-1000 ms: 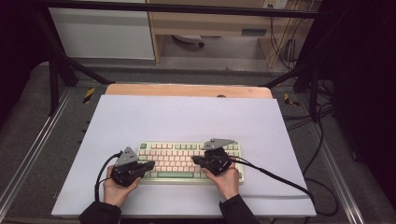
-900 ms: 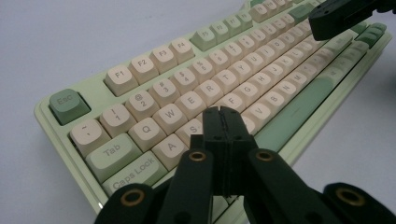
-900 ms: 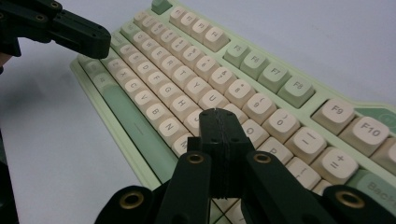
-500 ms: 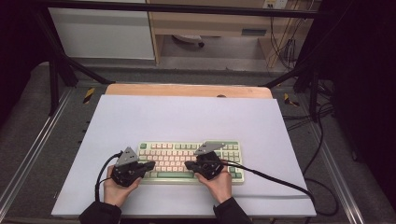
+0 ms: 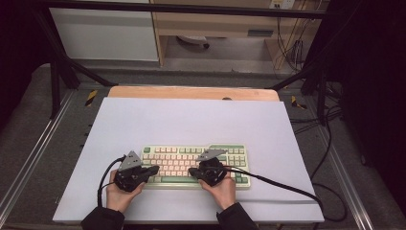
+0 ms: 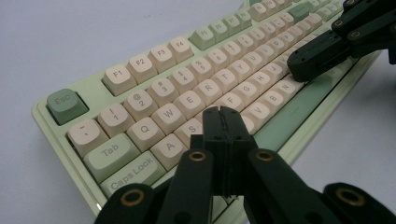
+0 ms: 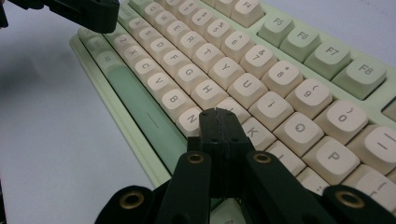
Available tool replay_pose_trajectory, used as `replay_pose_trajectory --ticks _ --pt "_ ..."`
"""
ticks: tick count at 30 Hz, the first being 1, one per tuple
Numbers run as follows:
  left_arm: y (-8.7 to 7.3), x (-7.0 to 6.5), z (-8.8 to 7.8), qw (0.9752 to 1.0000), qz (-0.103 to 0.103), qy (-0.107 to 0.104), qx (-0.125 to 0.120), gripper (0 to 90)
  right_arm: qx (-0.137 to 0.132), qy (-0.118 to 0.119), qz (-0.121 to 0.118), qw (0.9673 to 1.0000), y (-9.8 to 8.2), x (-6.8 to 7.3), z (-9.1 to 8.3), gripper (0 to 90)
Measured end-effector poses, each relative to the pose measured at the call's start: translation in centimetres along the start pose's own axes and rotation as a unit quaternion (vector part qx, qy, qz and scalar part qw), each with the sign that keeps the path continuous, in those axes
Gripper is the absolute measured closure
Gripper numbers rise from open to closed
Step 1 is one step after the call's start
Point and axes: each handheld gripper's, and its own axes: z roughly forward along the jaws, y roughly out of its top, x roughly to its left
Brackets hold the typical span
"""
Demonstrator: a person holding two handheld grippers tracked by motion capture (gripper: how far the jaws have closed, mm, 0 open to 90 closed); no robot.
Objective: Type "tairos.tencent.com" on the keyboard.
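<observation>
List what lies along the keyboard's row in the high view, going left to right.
Left gripper → bare keys of the keyboard → right gripper → cable trailing off to the right.

Your tabletop point(image 5: 191, 120) is a pale lavender-grey sheet laid over a wooden board whose bare edge point(image 5: 191, 92) shows along the far side, well beyond both of your claws. Directly on it lies one thing, a pale green keyboard point(image 5: 230, 149) with cream keys, sitting straight under your left claw point(image 5: 154, 169) and your right claw point(image 5: 191, 171), with its long green space bar point(image 7: 135, 100) on the side nearest you.
</observation>
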Motion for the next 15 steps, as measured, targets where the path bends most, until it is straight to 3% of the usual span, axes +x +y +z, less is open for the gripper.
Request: replay_pose_trajectory --ticks 15 --pt "0.06 -0.07 -0.02 1.0 0.001 -0.001 -0.001 90.0 -0.001 -0.002 0.002 1.0 -0.02 0.07 -0.11 90.0"
